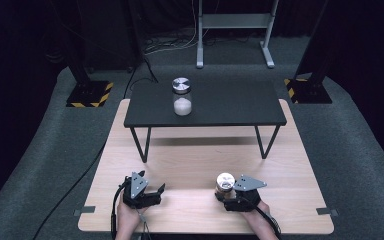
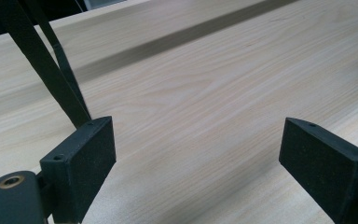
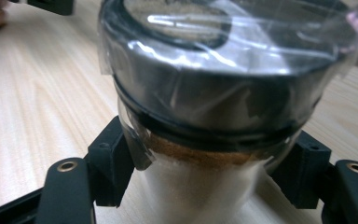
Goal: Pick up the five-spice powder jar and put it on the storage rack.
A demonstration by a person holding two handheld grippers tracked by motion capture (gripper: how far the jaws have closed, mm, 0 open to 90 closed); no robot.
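We see pale, smooth, matt wood grain across the table (image 2: 205, 93). The jar (image 3: 200, 186) in the right gripper (image 3: 200, 182) looks like clear glass, its lid (image 3: 214, 88) brushed shiny metal under glossy, wrinkled clear film. The left gripper (image 2: 196, 154) shows matt black pads (image 2: 88, 154), finely grainy. The raised shelf (image 1: 230, 107) looks matt black.

A small glass jar (image 1: 224, 185) is standing upright on the wooden table (image 1: 195, 165), low and right of centre in the high view. It is wearing a wide, shiny metal lid with clear film wrinkling around it, and it is holding a brownish powder up near the neck. In the right gripper view the jar (image 3: 223, 116) is sitting between two black pads, which are pressing its glass sides just under the lid.
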